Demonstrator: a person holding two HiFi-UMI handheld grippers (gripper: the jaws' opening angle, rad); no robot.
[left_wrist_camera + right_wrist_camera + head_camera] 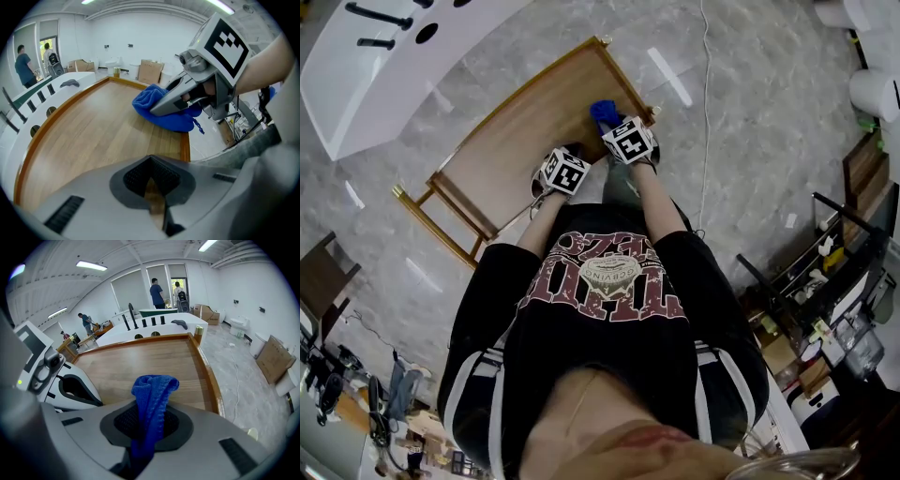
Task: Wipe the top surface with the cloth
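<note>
The wooden table top (pixel 511 141) has a raised rim. A bunched blue cloth (pixel 604 112) rests near its right edge, and my right gripper (pixel 609 122) is shut on it. In the right gripper view the cloth (pixel 152 390) stands up between the jaws of my right gripper (pixel 147 425), over the wood (pixel 140 355). My left gripper (pixel 549 157) hovers just left of it, over the near part of the table. The left gripper view shows my left gripper (pixel 152 187) shut with nothing in it, and the cloth (pixel 145 101) pinched by the right gripper (pixel 157 108) ahead.
A white counter (pixel 356 84) with holes and black handles stands beyond the table's left side. A thin cable (pixel 705 112) runs over the grey floor at the right. Cardboard boxes (pixel 149 71) and people (pixel 157 289) are far back. Shelving (pixel 834 272) stands at the right.
</note>
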